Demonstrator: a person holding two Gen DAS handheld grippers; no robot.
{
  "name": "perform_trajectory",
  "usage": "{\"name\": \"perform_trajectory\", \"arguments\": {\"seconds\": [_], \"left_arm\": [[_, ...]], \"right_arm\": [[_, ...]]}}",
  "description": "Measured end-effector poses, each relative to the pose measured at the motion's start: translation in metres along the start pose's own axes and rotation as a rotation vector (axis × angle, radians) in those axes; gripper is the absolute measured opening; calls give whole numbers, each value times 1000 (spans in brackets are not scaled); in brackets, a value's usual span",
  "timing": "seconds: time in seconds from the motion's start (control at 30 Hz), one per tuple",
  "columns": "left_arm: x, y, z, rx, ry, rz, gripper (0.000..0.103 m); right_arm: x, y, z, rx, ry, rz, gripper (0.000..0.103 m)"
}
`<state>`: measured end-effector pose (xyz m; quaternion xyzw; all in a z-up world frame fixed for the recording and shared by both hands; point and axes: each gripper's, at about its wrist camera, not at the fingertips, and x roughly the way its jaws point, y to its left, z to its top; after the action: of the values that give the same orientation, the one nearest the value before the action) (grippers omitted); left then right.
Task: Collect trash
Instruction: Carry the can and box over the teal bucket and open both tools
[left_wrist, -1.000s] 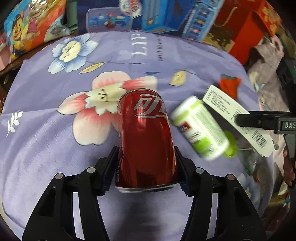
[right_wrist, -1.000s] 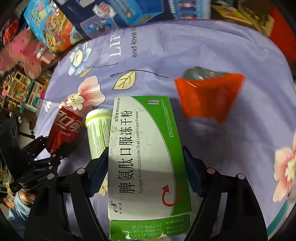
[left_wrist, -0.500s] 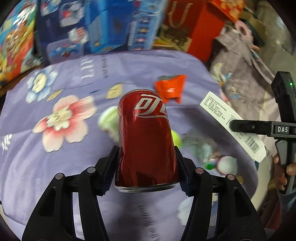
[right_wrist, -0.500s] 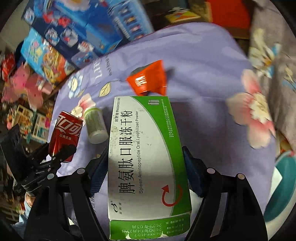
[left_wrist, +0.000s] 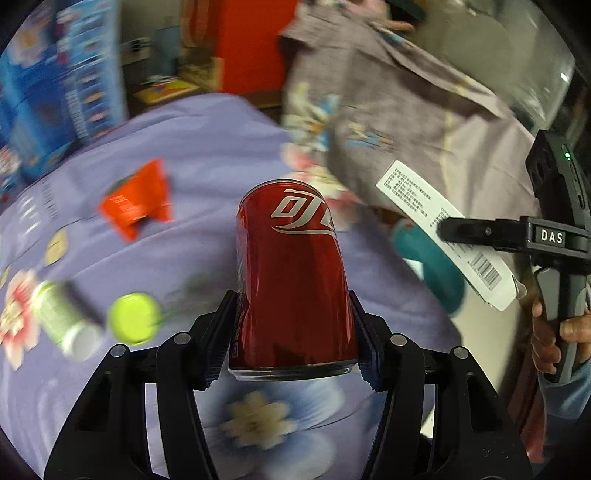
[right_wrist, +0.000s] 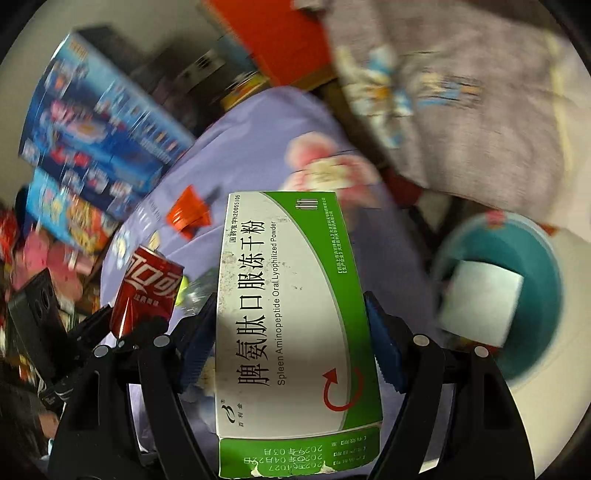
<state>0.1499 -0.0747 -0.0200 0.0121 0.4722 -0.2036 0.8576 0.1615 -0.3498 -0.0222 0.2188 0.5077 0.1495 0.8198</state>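
My left gripper (left_wrist: 291, 332) is shut on a red soda can (left_wrist: 295, 266), which stands upright between its pads above the purple flowered cloth (left_wrist: 207, 155). My right gripper (right_wrist: 291, 325) is shut on a green and white medicine box (right_wrist: 291, 295). The box hangs near a teal bin (right_wrist: 543, 295) at the right, which has a white object lying inside. In the left wrist view the right gripper (left_wrist: 491, 232) and its box (left_wrist: 443, 229) are over the bin (left_wrist: 432, 258). An orange-red wrapper (left_wrist: 136, 206), a green bottle (left_wrist: 59, 317) and a lime cap (left_wrist: 135, 326) lie on the cloth.
Blue toy boxes (right_wrist: 96, 122) and a red box (right_wrist: 291, 40) stand behind the table. A grey flowered cloth (left_wrist: 406, 122) is draped at the right, beyond the bin. A person's hand (left_wrist: 569, 332) holds the right gripper's handle.
Both views have swung right, from the middle of the table toward its right edge and the teal bin. The bottle and the wrapper slid left in view. Both grips are unchanged.
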Motion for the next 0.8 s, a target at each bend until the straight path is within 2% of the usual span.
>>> {"name": "perform_trajectory", "arguments": {"seconds": [0.2, 0.37, 0.6, 0.8], "left_arm": [[39, -67, 11, 116, 53, -61, 58], [69, -108, 17, 175, 95, -101, 56], [105, -146, 25, 215, 145, -136, 56], [118, -160, 33, 223, 158, -143, 56]], "right_arm": [[-39, -77, -7, 121, -82, -103, 72], [-42, -127, -14, 198, -86, -182, 72], [-25, -164, -13, 256, -59, -215, 72], [-12, -187, -9, 293, -48, -208, 73]]}}
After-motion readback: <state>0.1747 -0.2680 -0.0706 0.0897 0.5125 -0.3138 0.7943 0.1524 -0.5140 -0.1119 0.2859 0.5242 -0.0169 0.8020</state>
